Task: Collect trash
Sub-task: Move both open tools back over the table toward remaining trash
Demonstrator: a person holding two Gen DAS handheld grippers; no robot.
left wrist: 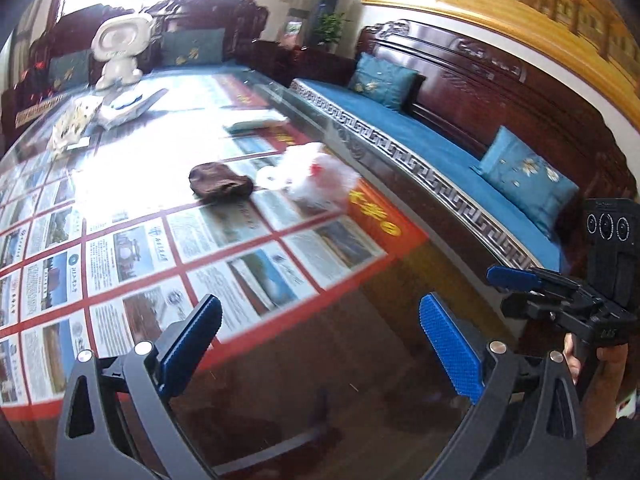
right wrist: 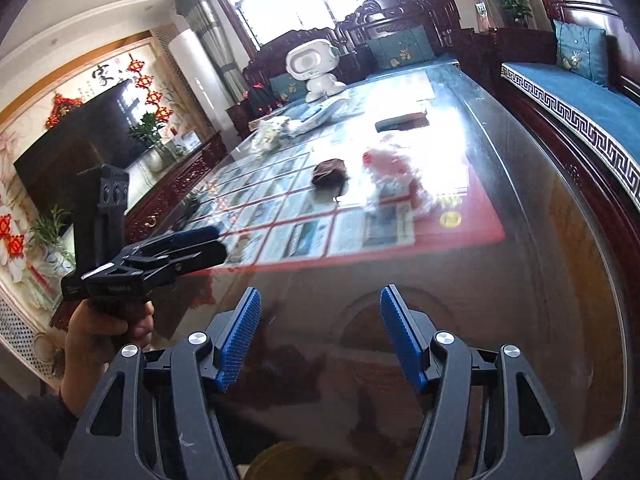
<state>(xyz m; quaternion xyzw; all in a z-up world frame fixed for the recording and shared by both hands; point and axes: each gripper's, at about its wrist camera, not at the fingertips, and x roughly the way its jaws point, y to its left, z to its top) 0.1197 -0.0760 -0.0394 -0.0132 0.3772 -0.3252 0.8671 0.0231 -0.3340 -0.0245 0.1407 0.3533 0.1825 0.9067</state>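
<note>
I am holding my left gripper point(left wrist: 320, 344) wide open over the shiny table point(left wrist: 360, 360), with nothing in it. My right gripper point(right wrist: 320, 336) is partly open and holding nothing too. The white plastic bag point(left wrist: 320, 176) is lying farther up the table, just beside a brown cloth point(left wrist: 220, 187).

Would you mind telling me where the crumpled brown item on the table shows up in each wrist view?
Left wrist view: the brown item lies mid-frame, left of the white plastic bag.
Right wrist view: it sits at centre, again left of the bag.
Shared landmark: the white toy robot at the table's far end.
</note>
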